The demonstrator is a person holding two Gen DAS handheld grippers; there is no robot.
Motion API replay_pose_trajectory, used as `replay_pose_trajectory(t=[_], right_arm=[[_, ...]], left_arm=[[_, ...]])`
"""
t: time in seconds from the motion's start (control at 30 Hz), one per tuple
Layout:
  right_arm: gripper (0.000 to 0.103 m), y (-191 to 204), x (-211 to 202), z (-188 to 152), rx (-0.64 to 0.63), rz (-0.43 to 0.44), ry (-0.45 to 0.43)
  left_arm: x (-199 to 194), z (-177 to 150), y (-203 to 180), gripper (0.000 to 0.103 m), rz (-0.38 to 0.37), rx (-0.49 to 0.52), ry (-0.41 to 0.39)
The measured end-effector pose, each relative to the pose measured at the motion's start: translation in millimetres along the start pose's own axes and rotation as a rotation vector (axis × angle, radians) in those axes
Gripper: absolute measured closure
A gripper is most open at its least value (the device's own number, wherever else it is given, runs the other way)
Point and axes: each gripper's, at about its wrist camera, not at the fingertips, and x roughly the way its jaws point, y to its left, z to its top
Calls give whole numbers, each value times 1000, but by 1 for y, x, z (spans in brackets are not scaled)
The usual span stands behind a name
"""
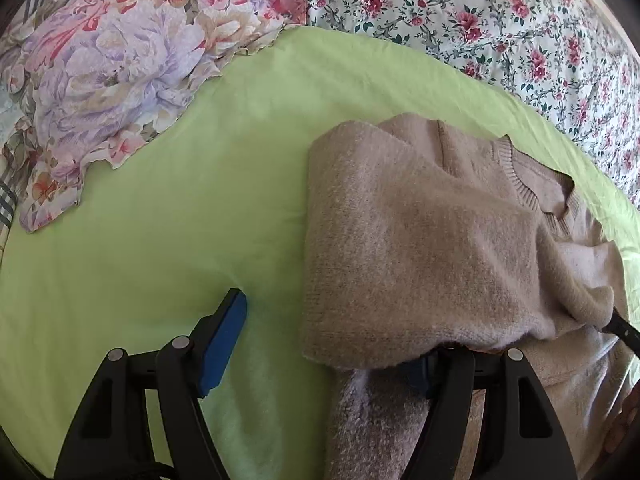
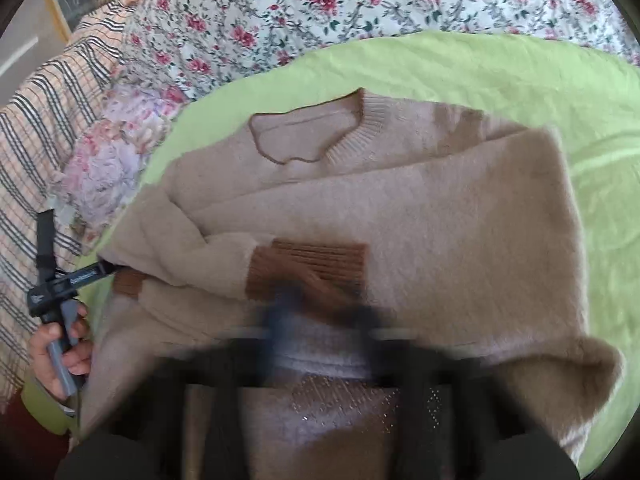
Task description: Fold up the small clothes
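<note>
Left tool (image 1: 332,344) agape under sweater (image 1: 420,240)

Bare green sheet (image 1: 160,208) lay open left of the sweater (image 1: 420,232). A flowered pillow (image 1: 108,68) blocked the far left, and the flowered quilt (image 1: 500,28) bordered the far side.

White lettering on left tongs (image 2: 86,274) arm, too blurred to read; no other text
</note>
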Motion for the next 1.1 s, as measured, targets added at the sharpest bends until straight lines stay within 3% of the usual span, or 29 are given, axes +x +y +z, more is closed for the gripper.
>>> replay_pose_trajectory(t=[0.03,0.17,0.23,0.3,0.37,0.47,0.6,0.7,0.77,0.8,0.87,0.93,1.1], right_arm=[[98,1,-7,2,0,17,-8],[98,-7,-68,18,131,239,-103],[98,-18,-103,28,181,294,-168],[98,-29,-114,39,217,269,-171],[98,-47,-105,47,245,171,-133],[98,-74,-68,47,315,65,-46],[98,-90,-26,31,316,-66,51],[98,-97,-15,18,330,-70,46],[96,-99,-20,15,344,-48,13],[95,-99,-24,15,356,-27,-1],[82,-99,-29,13,373,7,-11],[45,-97,-31,11,378,39,-12],[42,-83,-31,2,355,47,-12]], left_arm=[[-1,0,0,31,1,1,-1],[-5,-3,0,31,12,11,-8],[-6,-4,0,31,20,12,-10],[-7,-4,0,31,22,10,-17],[-8,-5,-2,31,12,3,-19],[-12,-9,-3,31,31,-12,-32],[-18,-18,-6,32,-12,23,-5],[-23,-19,-1,31,-158,59,28],[-24,-9,10,31,-296,41,58],[-22,-4,15,28,-329,22,70],[-7,13,24,24,-400,-31,114],[13,27,26,24,-399,-60,148],[44,54,8,25,-399,-46,178]])
